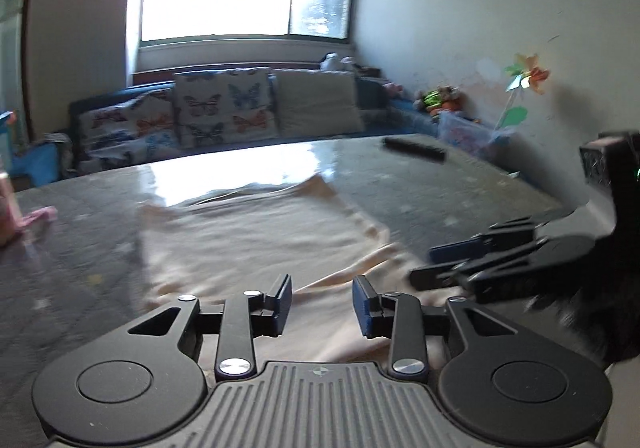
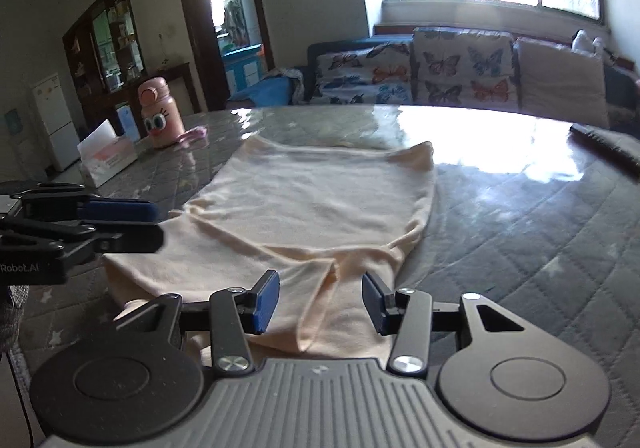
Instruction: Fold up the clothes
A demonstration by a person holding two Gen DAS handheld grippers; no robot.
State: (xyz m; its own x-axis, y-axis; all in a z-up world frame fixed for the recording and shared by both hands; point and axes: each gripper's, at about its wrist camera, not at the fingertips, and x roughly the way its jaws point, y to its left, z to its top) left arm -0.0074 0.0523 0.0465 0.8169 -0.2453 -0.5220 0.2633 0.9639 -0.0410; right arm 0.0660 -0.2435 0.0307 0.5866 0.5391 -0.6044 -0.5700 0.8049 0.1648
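A cream garment [image 2: 312,204] lies spread on the grey quilted table cover, its near end partly folded over. It also shows in the left wrist view [image 1: 256,232]. My left gripper [image 1: 322,302] is open and empty above the garment's near edge; it also shows at the left of the right wrist view [image 2: 154,222]. My right gripper [image 2: 320,298] is open and empty above the folded near part; it shows at the right of the left wrist view [image 1: 424,262].
A pink duck bottle [image 2: 160,114] and a tissue box [image 2: 106,158] stand at the table's far left. A pink cloth [image 2: 194,136] lies beside the bottle. A dark remote [image 1: 414,148] lies at the far right. A sofa with butterfly cushions [image 2: 460,68] is beyond the table.
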